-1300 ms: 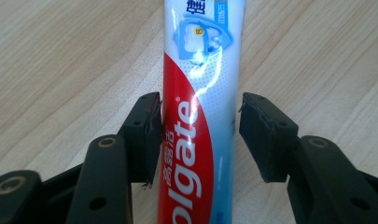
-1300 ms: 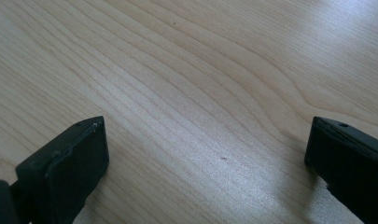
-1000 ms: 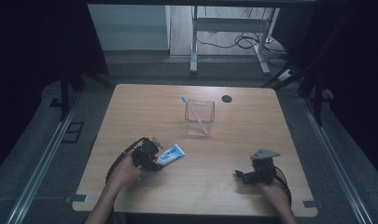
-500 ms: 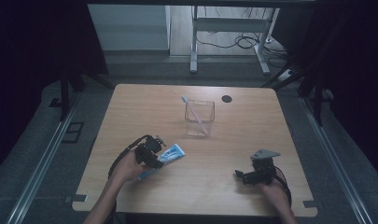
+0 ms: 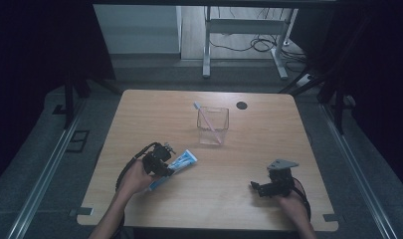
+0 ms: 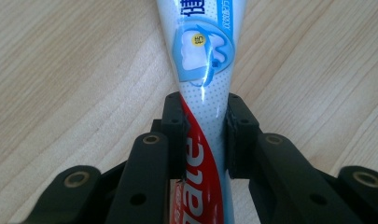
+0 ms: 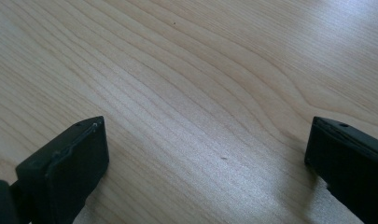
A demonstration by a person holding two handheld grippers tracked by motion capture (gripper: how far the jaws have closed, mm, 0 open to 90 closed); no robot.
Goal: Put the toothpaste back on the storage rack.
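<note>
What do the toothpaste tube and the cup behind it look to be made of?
Toothpaste tube: likely soft glossy plastic; a light streak shines on its print, and it narrows between the left claw. Cup: clear glass or hard plastic; the toothbrush shows through.

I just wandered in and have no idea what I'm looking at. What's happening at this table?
A person holds a claw in each hand. The left claw is shut on a toothpaste tube lying near the table's front left. The right claw is open over bare wood. A clear cup with a toothbrush in it stands mid-table.
</note>
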